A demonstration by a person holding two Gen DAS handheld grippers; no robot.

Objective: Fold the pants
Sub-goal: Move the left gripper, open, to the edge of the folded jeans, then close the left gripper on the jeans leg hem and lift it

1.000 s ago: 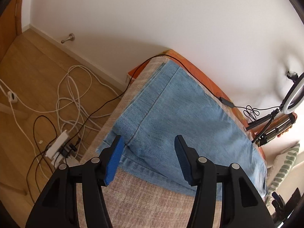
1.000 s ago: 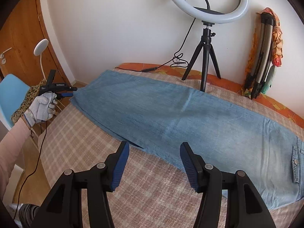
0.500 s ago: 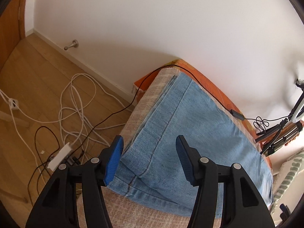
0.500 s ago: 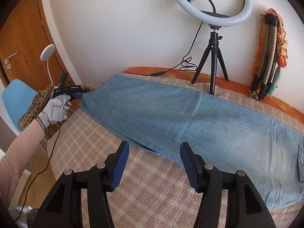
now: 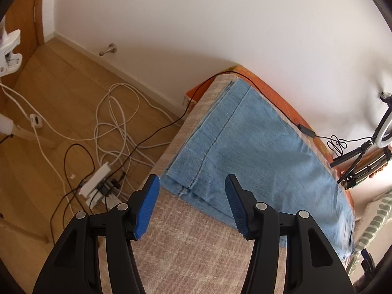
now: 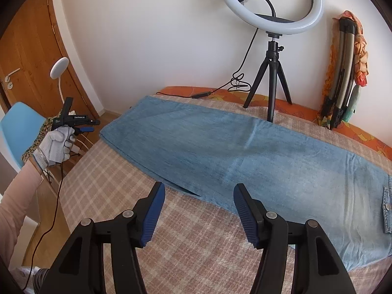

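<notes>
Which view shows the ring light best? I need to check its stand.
The right wrist view: the ring light and its tripod show whole behind the jeans. The left wrist view catches only an arc at the right edge.

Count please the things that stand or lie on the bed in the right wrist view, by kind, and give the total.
Jeans, lying flat: 1
Ring light on tripod, standing: 1
Black cable of the light, lying: 1
Total: 3
The folded frame at the wall is not counted; whether it rests on the bed cannot be told.
</notes>
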